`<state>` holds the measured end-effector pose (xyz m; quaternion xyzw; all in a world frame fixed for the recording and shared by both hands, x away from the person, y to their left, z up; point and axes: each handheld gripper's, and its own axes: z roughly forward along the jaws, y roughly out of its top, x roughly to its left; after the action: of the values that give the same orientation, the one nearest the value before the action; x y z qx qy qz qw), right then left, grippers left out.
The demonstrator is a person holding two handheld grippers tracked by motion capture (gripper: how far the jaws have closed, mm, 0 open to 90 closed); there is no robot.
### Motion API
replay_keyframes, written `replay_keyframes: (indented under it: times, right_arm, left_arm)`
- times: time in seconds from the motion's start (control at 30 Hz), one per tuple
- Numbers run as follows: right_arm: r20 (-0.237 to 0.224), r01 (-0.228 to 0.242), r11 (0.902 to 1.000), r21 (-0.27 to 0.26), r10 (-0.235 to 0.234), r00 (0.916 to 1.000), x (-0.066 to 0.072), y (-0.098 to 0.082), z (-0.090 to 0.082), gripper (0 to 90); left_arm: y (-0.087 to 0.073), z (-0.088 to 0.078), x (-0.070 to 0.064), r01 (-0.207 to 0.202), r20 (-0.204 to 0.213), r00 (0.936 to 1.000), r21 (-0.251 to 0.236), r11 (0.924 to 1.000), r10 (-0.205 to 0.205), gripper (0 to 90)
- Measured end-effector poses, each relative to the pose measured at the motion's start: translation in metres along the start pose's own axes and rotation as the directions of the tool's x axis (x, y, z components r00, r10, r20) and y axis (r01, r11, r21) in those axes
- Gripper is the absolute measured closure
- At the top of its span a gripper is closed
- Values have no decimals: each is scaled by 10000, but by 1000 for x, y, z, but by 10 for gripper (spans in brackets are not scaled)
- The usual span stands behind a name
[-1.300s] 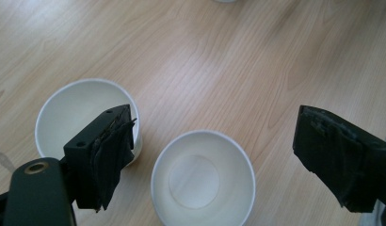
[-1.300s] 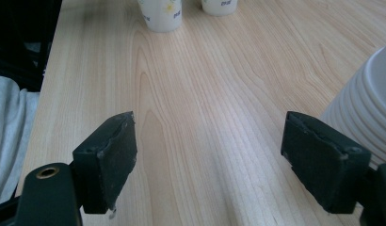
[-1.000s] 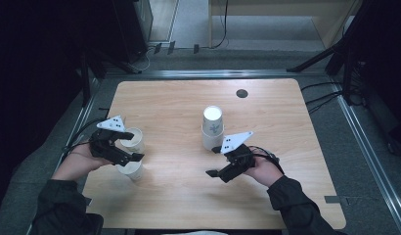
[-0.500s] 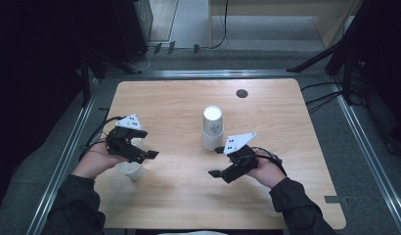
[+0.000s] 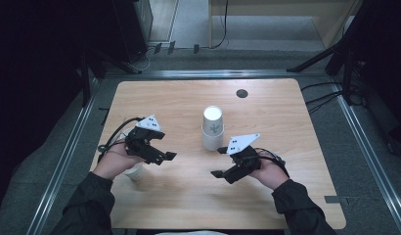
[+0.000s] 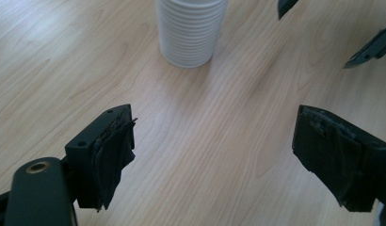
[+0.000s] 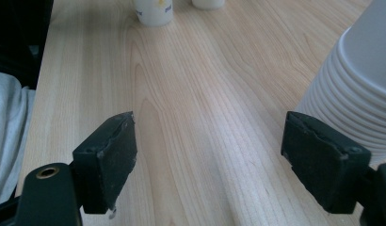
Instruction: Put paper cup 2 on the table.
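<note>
Mid-table, cup stack (image 5: 212, 128) stands upright — axis vertical

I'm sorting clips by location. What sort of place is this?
Probably a lab or recording bay: a bare wooden table framed by metal rails, cables across the grey floor, and a stack of paper cups.

Your cups and hand-held grippers on the counter

The stack of cups (image 5: 212, 128) stands on the counter (image 5: 286, 122) near its middle, with the round hole (image 5: 242, 93) behind it and to its right. Your left hand-held gripper (image 5: 162, 155) is left of the stack and nearer you, with a single cup (image 5: 135, 172) partly hidden under your left hand (image 5: 118, 159). Your right hand-held gripper (image 5: 219, 162) sits just in front of the stack, slightly to its right.
</note>
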<state>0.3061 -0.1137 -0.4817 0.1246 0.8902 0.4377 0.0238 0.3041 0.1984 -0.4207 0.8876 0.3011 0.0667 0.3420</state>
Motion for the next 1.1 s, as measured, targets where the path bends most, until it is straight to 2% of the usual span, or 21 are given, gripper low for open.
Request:
replay_keyframes:
  times: [0.23, 0.33, 0.43, 0.73, 0.87, 1.0, 1.07, 1.1]
  right_arm:
    - [5, 4, 10000, -68, -4, 10000, -1, -1, -2, 192]
    - [57, -21, 10000, -59, 21, 10000, -1, -2, -3, 192]
    - [61, 46, 10000, -25, -46, 10000, -2, -2, -4, 192]
    - [98, 163, 9999, 31, -163, 9998, -3, -3, -5, 193]
    - [109, 193, 9998, 61, -194, 9998, -3, -3, -5, 193]
    - [122, 229, 9997, 86, -230, 9997, -3, -3, -6, 194]
    - [152, 279, 9996, 60, -280, 9995, -4, -3, -7, 193]
    - [155, 287, 9996, 68, -288, 9995, -4, -3, -7, 194]
  left_arm:
    - [7, 13, -14, -112, -264, 9996, -44, 9999, 111, 137]
    - [7, 21, -19, 83, -483, 9988, -187, 9998, -92, 138]
    - [8, 29, -25, 233, -412, 9989, -281, 9993, -245, 138]
    - [7, 50, -44, -362, -627, 9974, -271, 9990, 345, 137]
    - [5, 59, -49, -381, -589, 9976, -460, 9982, 353, 137]
    - [2, 65, -51, -499, -845, 9954, -557, 9972, 451, 137]
    - [1, 67, -51, -482, -737, 9963, -532, 9974, 442, 137]
    - [1, 68, -51, -524, -860, 9952, -553, 9971, 475, 137]
